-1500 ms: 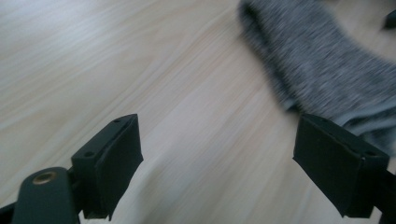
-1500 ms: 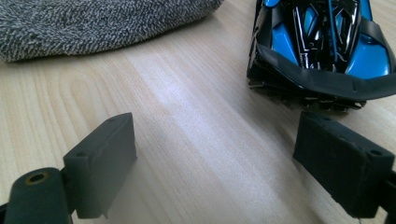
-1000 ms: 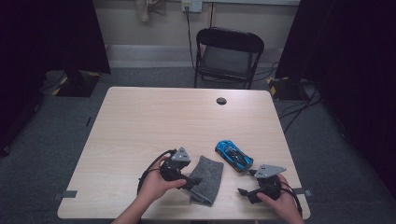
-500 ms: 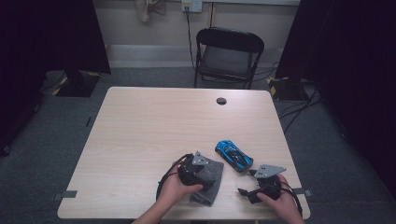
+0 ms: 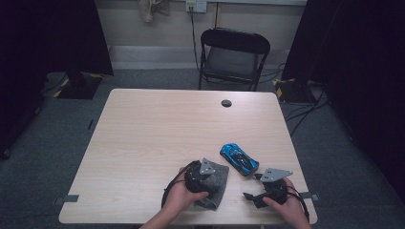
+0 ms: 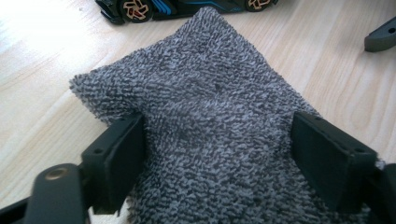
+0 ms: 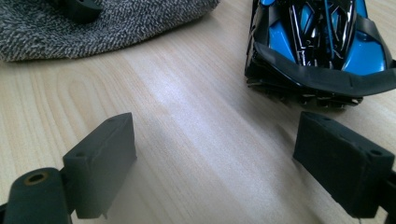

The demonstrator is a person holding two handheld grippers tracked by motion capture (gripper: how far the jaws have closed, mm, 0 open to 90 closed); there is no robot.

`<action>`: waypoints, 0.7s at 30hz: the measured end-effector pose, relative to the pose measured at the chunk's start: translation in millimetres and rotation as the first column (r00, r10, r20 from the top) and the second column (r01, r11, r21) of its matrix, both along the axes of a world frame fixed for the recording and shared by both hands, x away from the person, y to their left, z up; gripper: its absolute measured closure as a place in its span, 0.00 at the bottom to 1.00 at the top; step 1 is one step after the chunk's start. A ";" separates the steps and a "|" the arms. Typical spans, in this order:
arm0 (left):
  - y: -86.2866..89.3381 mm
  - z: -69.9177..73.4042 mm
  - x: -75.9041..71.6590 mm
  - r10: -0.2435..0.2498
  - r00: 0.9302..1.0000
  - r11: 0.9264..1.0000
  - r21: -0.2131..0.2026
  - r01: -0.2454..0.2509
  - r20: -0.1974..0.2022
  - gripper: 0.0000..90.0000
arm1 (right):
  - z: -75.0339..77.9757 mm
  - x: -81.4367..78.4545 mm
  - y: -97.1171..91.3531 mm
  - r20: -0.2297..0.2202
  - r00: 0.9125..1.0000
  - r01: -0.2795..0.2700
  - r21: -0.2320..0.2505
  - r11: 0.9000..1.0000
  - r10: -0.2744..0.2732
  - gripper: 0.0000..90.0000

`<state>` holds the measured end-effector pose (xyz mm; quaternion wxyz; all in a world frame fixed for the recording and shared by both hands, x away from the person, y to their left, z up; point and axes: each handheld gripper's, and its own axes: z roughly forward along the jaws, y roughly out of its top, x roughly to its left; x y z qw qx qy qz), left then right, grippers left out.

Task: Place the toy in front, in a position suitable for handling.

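Note:
A grey terry cloth (image 5: 218, 192) lies flat near the table's front edge. My left gripper (image 5: 214, 177) rests on top of it. In the left gripper view the cloth (image 6: 210, 84) spreads between and under the wide jaws of the left gripper (image 6: 217, 135), which have just been closing a little; the pads do not pinch it. A blue and black toy car (image 5: 239, 159) stands just right of the cloth. My right gripper (image 5: 253, 187) lies on the table right of the cloth, open and empty (image 7: 215, 158). It faces the car's end (image 7: 322, 42), a short way off.
The light wood table (image 5: 167, 129) has a small black round cap (image 5: 226, 103) near its far edge. A black folding chair (image 5: 234, 57) stands behind the table. Cables run along the floor at the right.
My left hand has moved right from the cloth's left edge onto its middle and sunk onto it. The right hand, the car and the cloth have stayed put.

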<state>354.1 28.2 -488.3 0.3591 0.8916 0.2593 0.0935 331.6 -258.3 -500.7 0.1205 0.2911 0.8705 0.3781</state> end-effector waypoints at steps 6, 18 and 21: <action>2.0 2.9 -1.5 -0.020 1.000 1.000 -0.005 0.020 -0.002 0.44 | 0.0 0.0 0.0 0.000 1.000 0.000 0.000 1.000 0.000 0.13; 5.0 7.8 0.1 -0.059 0.998 0.998 -0.009 0.058 -0.028 0.74 | 0.0 0.0 0.0 0.000 1.000 0.000 0.000 1.000 0.000 0.13; 9.0 8.7 1.7 -0.051 0.998 0.998 -0.038 0.049 -0.040 0.75 | 0.0 0.1 -0.1 0.001 1.000 -0.001 0.000 1.000 0.001 0.13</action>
